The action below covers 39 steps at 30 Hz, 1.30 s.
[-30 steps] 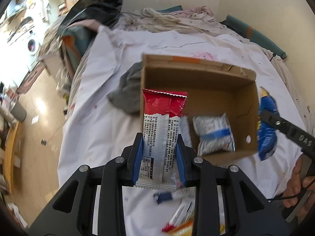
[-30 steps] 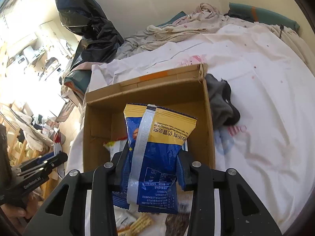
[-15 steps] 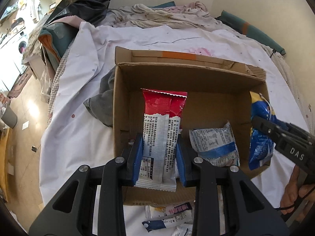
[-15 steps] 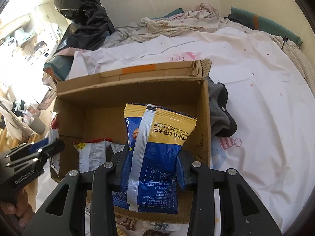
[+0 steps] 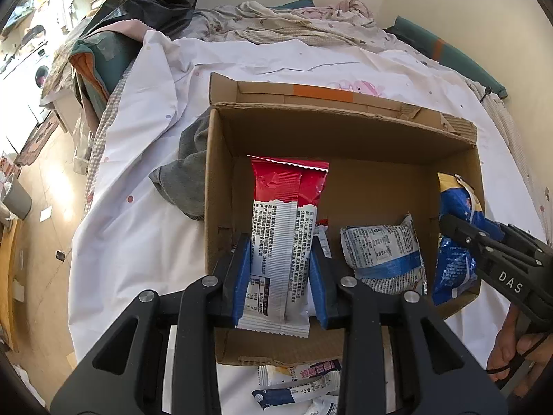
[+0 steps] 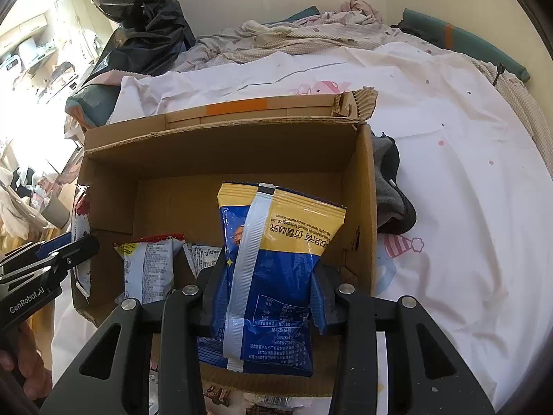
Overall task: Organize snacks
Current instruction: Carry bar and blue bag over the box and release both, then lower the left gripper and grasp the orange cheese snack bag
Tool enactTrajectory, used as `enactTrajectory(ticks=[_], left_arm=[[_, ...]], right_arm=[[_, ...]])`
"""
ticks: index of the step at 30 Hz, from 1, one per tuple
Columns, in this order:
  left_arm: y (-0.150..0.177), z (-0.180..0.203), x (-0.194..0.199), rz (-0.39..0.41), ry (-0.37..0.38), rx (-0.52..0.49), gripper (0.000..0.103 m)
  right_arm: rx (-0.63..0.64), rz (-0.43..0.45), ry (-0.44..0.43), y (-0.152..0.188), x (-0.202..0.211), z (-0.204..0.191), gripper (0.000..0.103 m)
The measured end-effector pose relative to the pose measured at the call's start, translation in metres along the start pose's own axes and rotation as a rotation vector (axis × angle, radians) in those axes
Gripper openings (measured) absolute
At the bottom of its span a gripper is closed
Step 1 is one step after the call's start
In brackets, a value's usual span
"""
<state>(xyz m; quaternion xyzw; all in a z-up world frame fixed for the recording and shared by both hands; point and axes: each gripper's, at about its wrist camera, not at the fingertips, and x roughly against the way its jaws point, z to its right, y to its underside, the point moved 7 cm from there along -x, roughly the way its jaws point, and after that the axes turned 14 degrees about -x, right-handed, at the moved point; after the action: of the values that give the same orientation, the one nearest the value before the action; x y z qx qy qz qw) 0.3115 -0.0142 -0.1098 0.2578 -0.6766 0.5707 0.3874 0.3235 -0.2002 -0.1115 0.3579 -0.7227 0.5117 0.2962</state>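
- Two packets held over the cardboard box (image 5: pixel 221 186), one per gripper; from the left wrist view, box looms larger than half a second ago, its near rim now beneath the fingers rather than ahead of them.
- Left gripper (image 5: pixel 280 276) clamped on the red-and-white packet (image 5: pixel 283 242), blue pads pressing both long edges near the lower half; red top pointing toward the box's far wall, bottom seal hanging past the near rim.
- Lying on the box floor just right of that packet: a white-and-blue pouch (image 5: pixel 383 259).
- At the box's right wall, right gripper (image 5: pixel 484 242) reaching in, blue-and-yellow bag (image 5: pixel 456 238) in its grip, now over the box interior instead of outside the wall.
- Loose sachets (image 5: pixel 300 380) on the white sheet (image 5: pixel 138 224) just outside the near rim; grey cloth (image 5: pixel 186 176) against the left wall.
- From the right wrist view, box (image 6: pixel 359 207) likewise closer, filling more of the frame.
- Right gripper (image 6: pixel 266 294) shut around the blue-and-yellow bag (image 6: pixel 276 266), fingers squeezing its lower sides, yellow top aimed at the far wall, over the right half of the box.
- Left gripper (image 6: pixel 69 252) at the box's left wall, red-and-white packet (image 6: pixel 81 242) partly hidden behind that wall.
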Motion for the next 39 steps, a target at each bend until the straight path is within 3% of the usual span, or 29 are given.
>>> enactTrajectory(ticks=[4, 9, 14, 17, 19, 22, 34, 39], left_arm=[[0.000, 0.002, 0.000, 0.001, 0.002, -0.009, 0.028], [0.000, 0.004, 0.007, 0.027, -0.007, -0.021, 0.061], [-0.003, 0.006, 0.015, 0.068, -0.003, -0.031, 0.082], [-0.004, 0.006, 0.016, 0.066, 0.009, -0.020, 0.082], [-0.004, 0.005, 0.017, 0.066, 0.010, -0.013, 0.082], [-0.002, 0.003, 0.018, 0.071, 0.006, -0.006, 0.082], [0.010, -0.006, 0.052, 0.115, 0.004, 0.002, 0.082], [0.022, -0.012, 0.073, 0.140, -0.017, 0.035, 0.084]], right_arm=[[-0.015, -0.003, 0.001, -0.001, -0.001, 0.003, 0.043], [-0.021, 0.005, -0.007, -0.002, 0.002, 0.004, 0.043], [-0.032, 0.019, -0.024, -0.003, 0.006, 0.004, 0.045], [-0.051, 0.007, -0.046, -0.005, 0.006, 0.005, 0.049], [-0.066, 0.000, -0.061, -0.006, 0.007, 0.005, 0.066], [-0.081, 0.035, -0.066, -0.011, 0.014, 0.006, 0.079], [-0.102, 0.032, -0.082, -0.002, 0.035, 0.008, 0.082], [-0.079, 0.036, -0.098, 0.013, 0.055, 0.000, 0.088]])
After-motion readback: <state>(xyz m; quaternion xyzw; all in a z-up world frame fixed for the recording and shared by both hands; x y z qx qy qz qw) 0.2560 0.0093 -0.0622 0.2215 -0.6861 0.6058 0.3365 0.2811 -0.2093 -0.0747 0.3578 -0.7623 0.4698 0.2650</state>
